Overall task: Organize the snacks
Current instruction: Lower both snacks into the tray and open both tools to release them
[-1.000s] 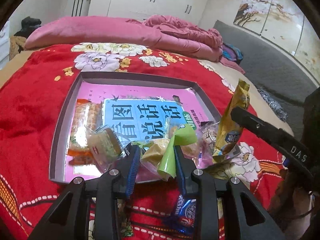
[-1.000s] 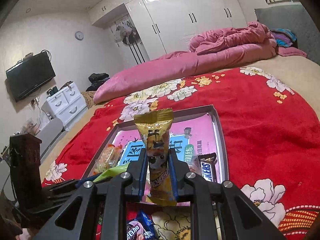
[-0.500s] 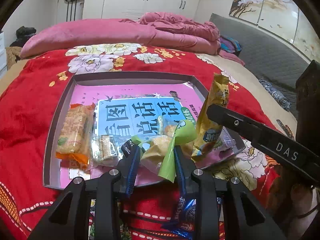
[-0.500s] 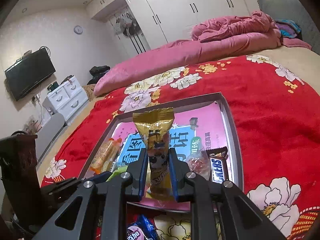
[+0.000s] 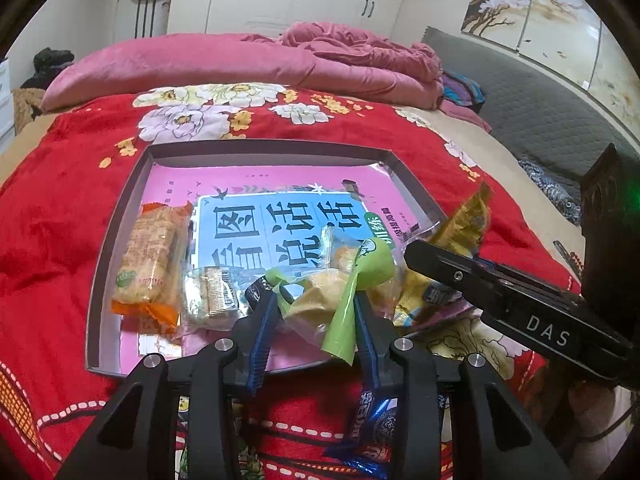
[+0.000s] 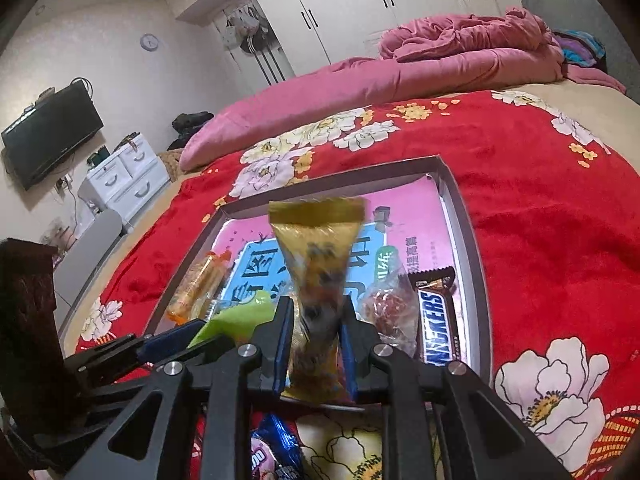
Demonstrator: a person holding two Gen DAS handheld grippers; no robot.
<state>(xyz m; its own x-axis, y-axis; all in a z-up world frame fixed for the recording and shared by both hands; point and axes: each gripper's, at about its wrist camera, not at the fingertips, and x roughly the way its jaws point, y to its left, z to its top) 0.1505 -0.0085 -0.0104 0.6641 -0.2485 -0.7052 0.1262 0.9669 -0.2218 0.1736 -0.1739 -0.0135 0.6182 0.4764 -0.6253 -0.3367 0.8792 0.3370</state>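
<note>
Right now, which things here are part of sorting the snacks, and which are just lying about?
Part of the job:
tray
green-wrapped snack in the left gripper
yellow packet in the right gripper
orange cracker pack
Snickers bar
blue packet

Lying about:
red blanket
pink quilt
television
</note>
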